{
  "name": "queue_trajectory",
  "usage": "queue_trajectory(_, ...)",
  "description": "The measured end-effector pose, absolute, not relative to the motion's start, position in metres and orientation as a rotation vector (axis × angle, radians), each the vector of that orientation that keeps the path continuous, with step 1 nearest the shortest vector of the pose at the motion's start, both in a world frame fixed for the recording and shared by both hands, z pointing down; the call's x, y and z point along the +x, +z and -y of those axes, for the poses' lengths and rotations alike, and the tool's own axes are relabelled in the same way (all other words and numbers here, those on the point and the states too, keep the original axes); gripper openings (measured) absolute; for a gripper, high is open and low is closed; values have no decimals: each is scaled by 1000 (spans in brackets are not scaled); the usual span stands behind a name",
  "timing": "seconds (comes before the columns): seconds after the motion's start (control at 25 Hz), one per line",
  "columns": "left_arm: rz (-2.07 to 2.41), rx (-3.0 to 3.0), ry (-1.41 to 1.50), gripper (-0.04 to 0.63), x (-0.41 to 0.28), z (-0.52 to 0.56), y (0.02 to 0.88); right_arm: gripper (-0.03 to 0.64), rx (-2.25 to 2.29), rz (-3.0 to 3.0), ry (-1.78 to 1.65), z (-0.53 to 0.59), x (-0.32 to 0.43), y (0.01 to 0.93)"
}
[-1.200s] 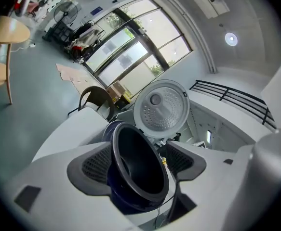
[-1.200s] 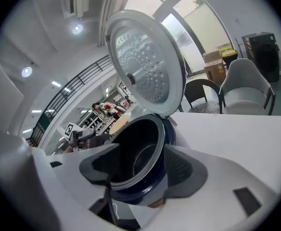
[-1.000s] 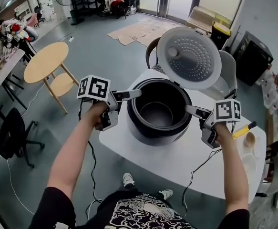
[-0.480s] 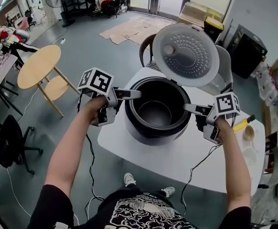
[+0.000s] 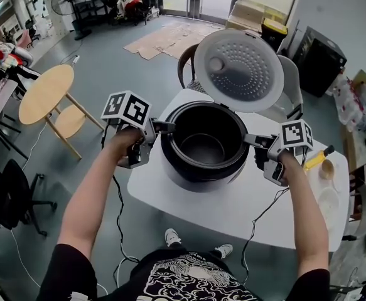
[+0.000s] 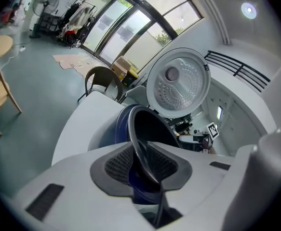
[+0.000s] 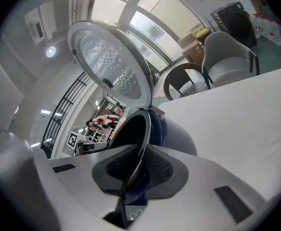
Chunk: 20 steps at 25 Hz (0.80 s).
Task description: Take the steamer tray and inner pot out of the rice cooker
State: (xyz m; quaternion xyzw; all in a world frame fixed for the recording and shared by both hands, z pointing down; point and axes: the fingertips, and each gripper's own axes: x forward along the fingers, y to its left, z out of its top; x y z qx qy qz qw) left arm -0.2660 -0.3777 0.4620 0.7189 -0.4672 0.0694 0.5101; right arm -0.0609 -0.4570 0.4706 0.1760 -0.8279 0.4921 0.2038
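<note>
Nearest the camera, two bare forearms are seen reaching forward over a white counter (image 5: 233, 212), one tool held in each hand. A marker cube (image 5: 126, 110) is carried on the left tool, another on the right.

Left tongs (image 5: 168, 128): set against the left side of the rice cooker (image 5: 189, 179), tilted downward. They have just been closing. In the left gripper view the thin dark rim of the inner pot (image 5: 201, 146) is seen standing between the two ribbed pads (image 6: 117, 163), which are clenched on it.

Right tongs (image 5: 250, 140): placed at the opposite side of the cooker, also tilted downward, and also just closed in. In the right gripper view the same rim is seen caught between the pads, one inside the pot wall and one outside; the pot is grasped here too.

The inner pot is seated in the cooker body, its dark cavity open to view from above. The cooker stands on the counter near its left end.

Behind the pot the lid (image 5: 242, 71) is raised upright on its hinge, the perforated inner plate turned toward the camera.

Further off, a grey chair (image 5: 292, 89) is placed behind the counter. A round wooden table (image 5: 44, 93) is noted on the grey floor to the left, and flattened cardboard (image 5: 170, 39) is laid out near the glass doors.
</note>
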Motion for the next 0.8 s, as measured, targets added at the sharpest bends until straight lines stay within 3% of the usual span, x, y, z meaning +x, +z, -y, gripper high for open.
queue_trajectory(0.08,1145,1724,183,78,-270,379,464,63,493,2305,1392,456,-64,470)
queue_trajectory(0.8,1249,1716,122,66,-266,374,450,63,747,2266,1306,452,-57,459)
